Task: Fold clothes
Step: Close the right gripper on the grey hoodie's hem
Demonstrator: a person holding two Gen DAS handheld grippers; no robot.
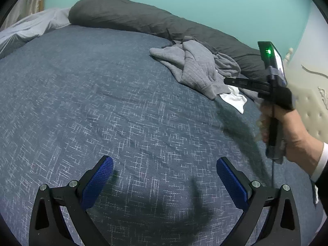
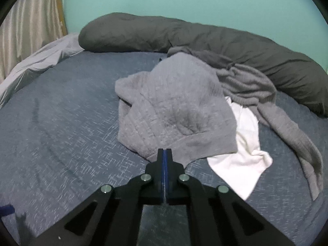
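A crumpled pile of clothes lies on the blue bedspread: a grey quilted sweatshirt on top, a white garment under its right side, and a darker grey knit garment behind. The sweatshirt also shows in the left wrist view. My right gripper is shut, its tips at the sweatshirt's near hem; whether it pinches cloth I cannot tell. It shows from the side in the left wrist view. My left gripper is open and empty above bare bedspread, well short of the pile.
A long dark grey pillow lies along the teal wall behind the pile. A light grey sheet is bunched at the far left, with a curtain beyond. A cream tufted headboard stands at the right. The bedspread spreads left of the pile.
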